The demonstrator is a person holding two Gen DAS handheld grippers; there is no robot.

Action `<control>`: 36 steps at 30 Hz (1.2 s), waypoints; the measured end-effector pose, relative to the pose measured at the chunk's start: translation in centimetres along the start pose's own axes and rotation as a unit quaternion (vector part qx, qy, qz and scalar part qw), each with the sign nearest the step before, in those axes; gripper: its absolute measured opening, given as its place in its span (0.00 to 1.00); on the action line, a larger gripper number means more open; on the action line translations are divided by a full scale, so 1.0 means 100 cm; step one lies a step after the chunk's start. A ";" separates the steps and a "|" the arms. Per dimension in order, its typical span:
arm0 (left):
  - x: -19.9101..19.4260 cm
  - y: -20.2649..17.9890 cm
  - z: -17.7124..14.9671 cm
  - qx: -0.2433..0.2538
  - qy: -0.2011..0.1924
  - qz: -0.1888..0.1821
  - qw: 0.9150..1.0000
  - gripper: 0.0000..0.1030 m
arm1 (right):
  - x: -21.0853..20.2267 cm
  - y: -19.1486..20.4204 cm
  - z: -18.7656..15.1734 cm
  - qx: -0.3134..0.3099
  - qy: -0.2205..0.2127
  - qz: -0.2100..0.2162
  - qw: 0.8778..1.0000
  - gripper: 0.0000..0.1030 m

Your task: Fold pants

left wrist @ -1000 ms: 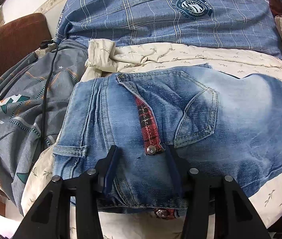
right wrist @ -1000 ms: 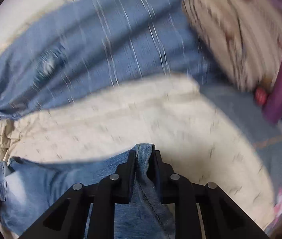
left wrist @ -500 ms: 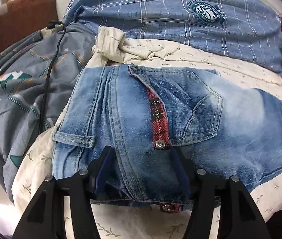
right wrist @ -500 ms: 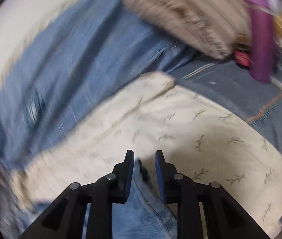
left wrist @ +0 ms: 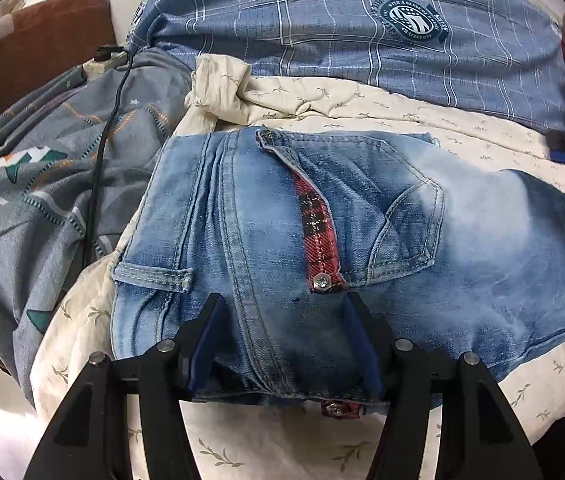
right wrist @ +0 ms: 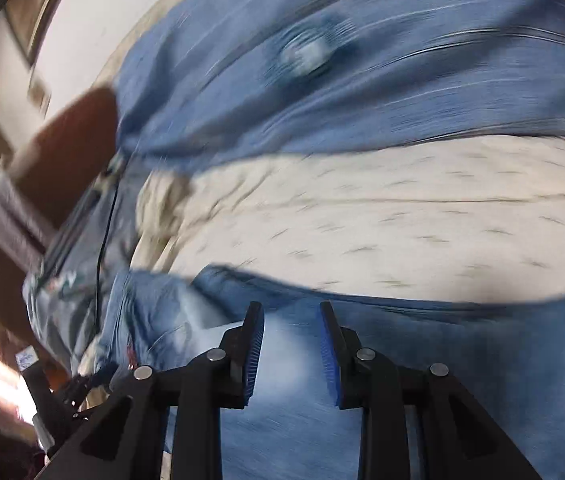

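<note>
Light blue jeans point(left wrist: 362, 232) lie folded across the cream bedsheet point(left wrist: 362, 108), with a back pocket and a red plaid trim strip facing up. My left gripper point(left wrist: 282, 312) stands with its jaws wide apart over the near waistband edge, with denim between the fingers. In the blurred right wrist view the jeans point(right wrist: 462, 360) fill the lower frame. My right gripper point(right wrist: 290, 316) is open just above the denim and holds nothing.
A blue checked pillow point(left wrist: 342, 20) lies beyond the jeans. A grey patterned blanket point(left wrist: 42, 184) with a black cable point(left wrist: 102, 152) lies to the left, beside a brown headboard cushion point(left wrist: 34, 40). The sheet's front edge is near my left gripper.
My right gripper let go of the jeans hem, opened, and swung left over the folded jeans. My left gripper stayed at the waistband, with the view shifted slightly.
</note>
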State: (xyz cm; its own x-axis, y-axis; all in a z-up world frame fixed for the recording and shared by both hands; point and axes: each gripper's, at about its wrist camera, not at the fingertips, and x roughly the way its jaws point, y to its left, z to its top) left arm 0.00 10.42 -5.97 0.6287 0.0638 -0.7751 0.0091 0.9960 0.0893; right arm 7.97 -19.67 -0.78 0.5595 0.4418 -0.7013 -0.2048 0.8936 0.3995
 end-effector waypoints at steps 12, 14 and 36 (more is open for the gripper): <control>0.003 0.007 -0.003 0.001 0.017 -0.022 1.000 0.62 | 0.093 0.064 0.014 -0.164 0.110 -0.013 0.980 0.30; 0.003 0.006 -0.004 0.003 0.017 -0.023 1.000 0.62 | 0.100 0.067 0.009 -0.179 0.114 -0.008 0.977 0.30; 0.002 0.007 -0.004 0.000 0.016 -0.025 1.000 0.63 | 0.127 0.090 -0.016 -0.233 0.085 -0.098 0.964 0.08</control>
State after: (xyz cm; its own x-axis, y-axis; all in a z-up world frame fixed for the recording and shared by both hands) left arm -0.17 11.14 -6.27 0.6024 0.0157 -0.7980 0.0394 0.9980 0.0494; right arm 11.93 -5.93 -7.07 0.4929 0.2332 -0.8383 -0.4700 0.8821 -0.0309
